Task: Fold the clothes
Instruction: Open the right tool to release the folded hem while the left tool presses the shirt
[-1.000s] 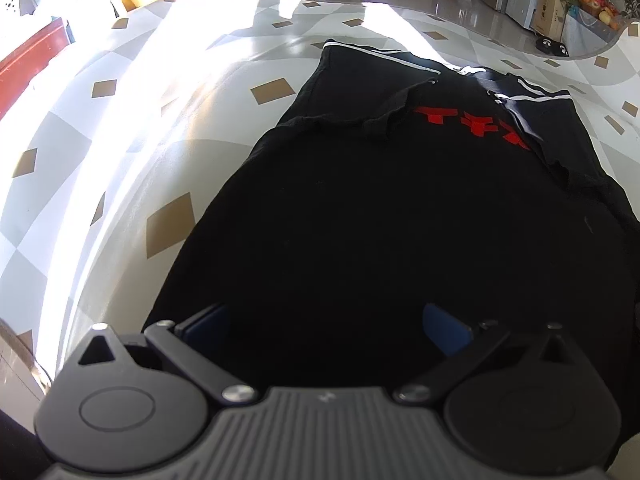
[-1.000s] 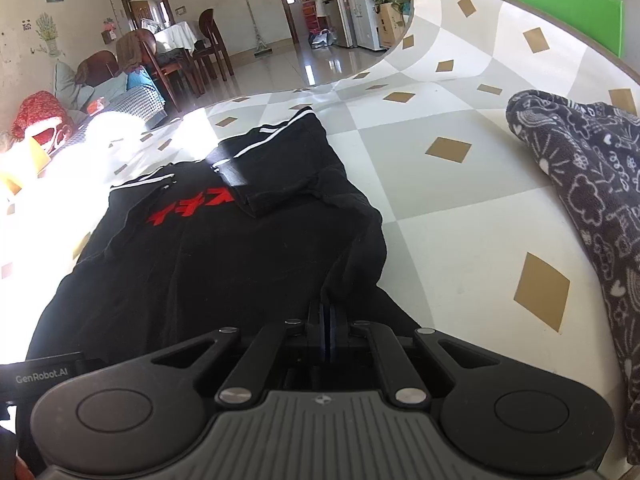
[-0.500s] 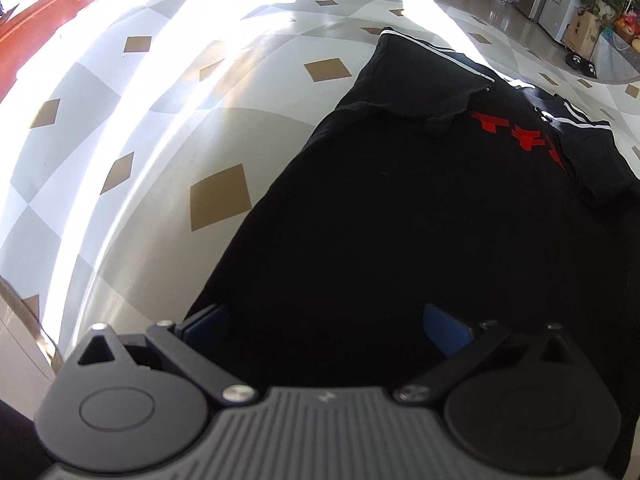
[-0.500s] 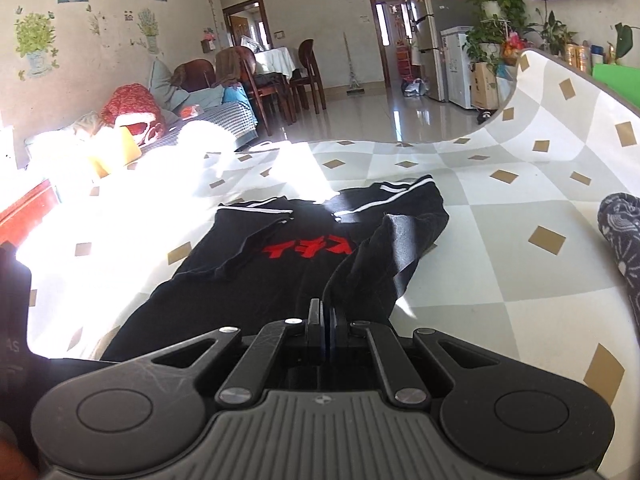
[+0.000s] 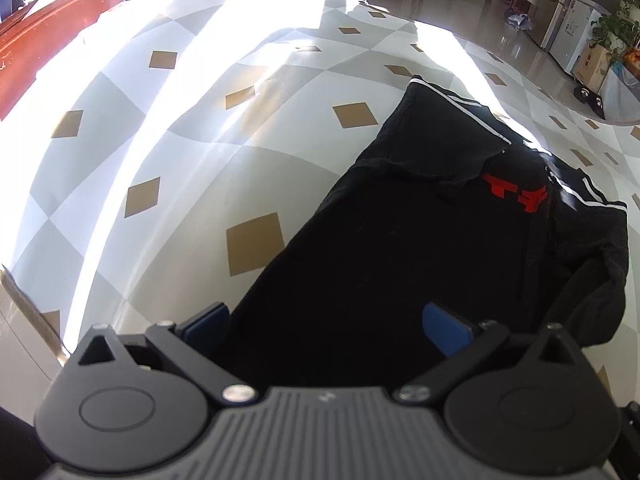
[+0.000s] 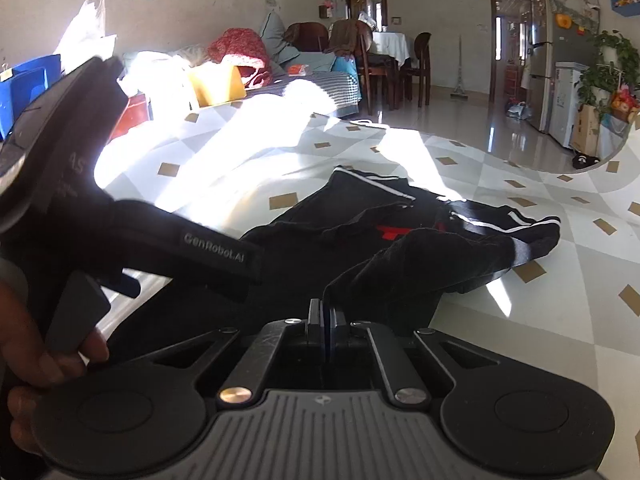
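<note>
So the right gripper (image 6: 325,320) is pinching the near hem of the black shirt (image 5: 400,280) with its jaws closed on the cloth, and compared with a second ago it's lifting that edge and carrying it over toward the far end. The left gripper (image 5: 332,328) is sitting with jaws wide open over the fabric, not gripping. Farther out, the red print (image 5: 516,198) and striped sleeves are lying flat on the checkered tablecloth (image 5: 160,160). Looks like the lengthwise fold is underway.
</note>
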{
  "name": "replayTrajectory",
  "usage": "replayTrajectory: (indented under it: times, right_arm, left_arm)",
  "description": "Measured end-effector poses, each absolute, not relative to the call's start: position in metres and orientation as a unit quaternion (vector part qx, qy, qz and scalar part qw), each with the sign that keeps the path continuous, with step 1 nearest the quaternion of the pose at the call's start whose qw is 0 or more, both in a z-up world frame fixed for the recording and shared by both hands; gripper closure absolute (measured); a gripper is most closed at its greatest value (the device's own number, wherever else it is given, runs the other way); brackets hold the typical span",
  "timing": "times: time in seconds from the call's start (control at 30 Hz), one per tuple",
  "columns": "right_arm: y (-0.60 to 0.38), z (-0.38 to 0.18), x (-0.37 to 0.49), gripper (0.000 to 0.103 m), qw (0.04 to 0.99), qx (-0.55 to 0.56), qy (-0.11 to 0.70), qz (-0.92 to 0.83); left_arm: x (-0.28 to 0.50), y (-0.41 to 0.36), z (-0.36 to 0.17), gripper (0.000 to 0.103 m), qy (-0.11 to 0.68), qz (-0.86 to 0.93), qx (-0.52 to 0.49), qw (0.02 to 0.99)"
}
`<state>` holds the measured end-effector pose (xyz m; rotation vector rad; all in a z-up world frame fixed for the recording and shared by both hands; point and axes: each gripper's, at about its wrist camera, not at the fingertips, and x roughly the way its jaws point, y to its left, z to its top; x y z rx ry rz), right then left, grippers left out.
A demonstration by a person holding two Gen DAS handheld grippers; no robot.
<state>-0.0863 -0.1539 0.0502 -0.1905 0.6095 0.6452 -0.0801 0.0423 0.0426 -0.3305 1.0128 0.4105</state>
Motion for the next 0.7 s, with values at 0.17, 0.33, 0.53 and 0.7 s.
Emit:
replayTrajectory:
  times: [0.17, 0.33, 0.53, 0.7]
  right_arm:
    - [-0.138, 0.023, -0.085, 0.094, 0.877, -0.131, 0.333, 0.319]
    - [-0.138, 0.020, -0.077, 0.078, 0.866, -0.120, 0.361, 0.324]
    - [-0.146, 0.033, -0.070, 0.067, 0.861, -0.102, 0.384, 0.317]
    - [-0.161, 0.045, -0.062, 0.063, 0.867, -0.083, 0.404, 0.280]
  left_arm:
    - [-0.071, 0.050, 0.035, 0.000, 0.496, 0.206, -0.141, 0.831]
    - [-0.072, 0.050, 0.013, 0.000, 0.517, 0.207, -0.142, 0.818]
    - [-0.077, 0.051, 0.008, 0.000, 0.508, 0.209, -0.151, 0.822]
    - [-0.076, 0.050, 0.007, 0.000, 0.504, 0.213, -0.148, 0.824]
